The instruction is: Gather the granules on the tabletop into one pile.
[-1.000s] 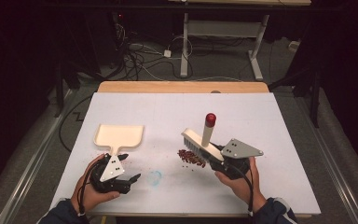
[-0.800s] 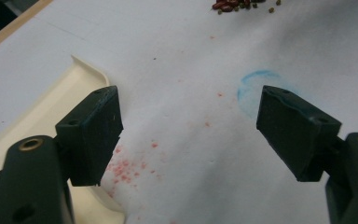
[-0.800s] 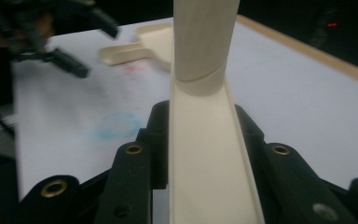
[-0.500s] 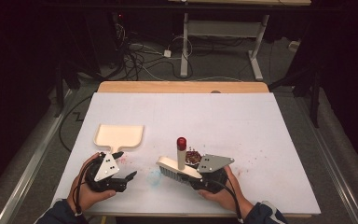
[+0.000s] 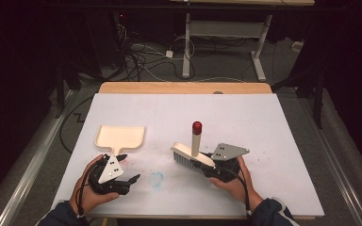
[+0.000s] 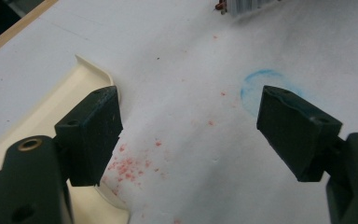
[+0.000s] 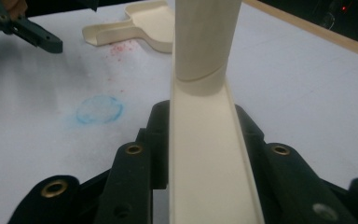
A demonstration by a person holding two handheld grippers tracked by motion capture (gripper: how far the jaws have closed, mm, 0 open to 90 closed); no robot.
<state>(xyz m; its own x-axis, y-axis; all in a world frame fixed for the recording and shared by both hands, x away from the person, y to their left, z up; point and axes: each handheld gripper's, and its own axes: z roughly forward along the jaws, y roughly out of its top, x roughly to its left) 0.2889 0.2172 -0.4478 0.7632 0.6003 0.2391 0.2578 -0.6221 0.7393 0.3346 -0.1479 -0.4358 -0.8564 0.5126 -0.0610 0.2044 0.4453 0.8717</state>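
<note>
The brush point(image 5: 192, 155) looks like smooth cream plastic with a faint sheen, its handle tipped by a glossy red cap point(image 5: 197, 127); the bristles point(image 5: 181, 158) look pale, fine and stiff. The dustpan point(image 5: 120, 137) looks to be the same cream plastic, smooth and slightly shiny at its raised rim. The worktop point(image 5: 264, 132) has a matt white covering, paper-like, lightly creased and marked with powdery red specks point(image 6: 128, 165) and a chalky blue smudge point(image 7: 99, 109); a bare wooden edge point(image 5: 184, 88) with a satin finish shows along its far side. The left hand-held gripper point(image 6: 191, 135) has matt black plastic with scuffed pads and brass-coloured rivets. The right hand-held gripper point(image 7: 203, 140) has the same matt black plastic, and a dull grey metal plate point(image 5: 228, 151) on top
</note>
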